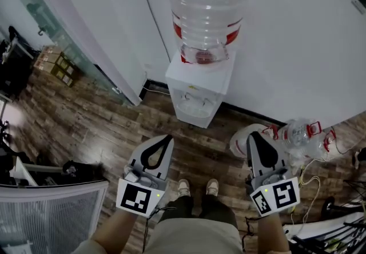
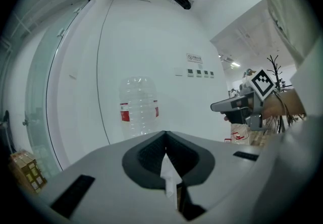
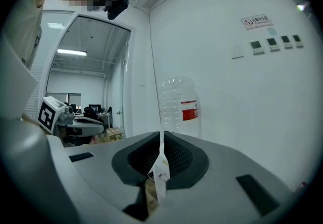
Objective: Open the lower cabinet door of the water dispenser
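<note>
The white water dispenser (image 1: 198, 94), with a big clear bottle (image 1: 207, 10) on top, stands on the wooden floor (image 1: 103, 127) against the far wall (image 1: 297, 47). It is seen steeply from above, so its lower door cannot be made out. The left tool (image 1: 169, 138) and right tool (image 1: 252, 134) are held near the person's shoes (image 1: 197, 187), well apart from the dispenser. Each tool's jaws are pressed together with nothing between them. Empty bottles (image 1: 300, 131) lie on the floor to the right.
</note>
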### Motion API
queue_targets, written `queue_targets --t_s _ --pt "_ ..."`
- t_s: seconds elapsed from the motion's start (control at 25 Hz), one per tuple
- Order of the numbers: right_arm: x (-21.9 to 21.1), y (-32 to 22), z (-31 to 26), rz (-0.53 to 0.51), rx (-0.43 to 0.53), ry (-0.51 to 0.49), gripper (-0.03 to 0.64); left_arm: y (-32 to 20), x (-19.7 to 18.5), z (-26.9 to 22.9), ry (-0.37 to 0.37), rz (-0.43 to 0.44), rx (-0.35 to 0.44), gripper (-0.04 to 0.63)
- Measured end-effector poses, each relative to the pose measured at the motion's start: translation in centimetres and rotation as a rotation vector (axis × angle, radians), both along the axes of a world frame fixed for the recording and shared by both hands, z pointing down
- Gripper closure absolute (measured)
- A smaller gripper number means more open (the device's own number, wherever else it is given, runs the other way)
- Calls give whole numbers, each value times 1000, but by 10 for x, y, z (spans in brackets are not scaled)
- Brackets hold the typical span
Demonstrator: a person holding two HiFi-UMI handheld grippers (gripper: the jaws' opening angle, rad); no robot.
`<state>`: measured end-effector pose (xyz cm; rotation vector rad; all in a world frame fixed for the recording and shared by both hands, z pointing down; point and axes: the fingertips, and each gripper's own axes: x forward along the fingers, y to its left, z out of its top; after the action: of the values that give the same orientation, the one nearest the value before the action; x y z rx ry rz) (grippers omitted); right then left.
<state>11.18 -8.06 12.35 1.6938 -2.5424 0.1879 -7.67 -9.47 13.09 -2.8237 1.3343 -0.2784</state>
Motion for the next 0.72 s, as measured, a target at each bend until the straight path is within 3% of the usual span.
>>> queue_targets --t_s 0.2,0.72 --pt "14 -31 39 -47 -22 -9 469 -25 19 28 25 9 -28 591" --pt "15 -93 175 -98 -75 10 399 -67 49 131 7 31 -37 591"
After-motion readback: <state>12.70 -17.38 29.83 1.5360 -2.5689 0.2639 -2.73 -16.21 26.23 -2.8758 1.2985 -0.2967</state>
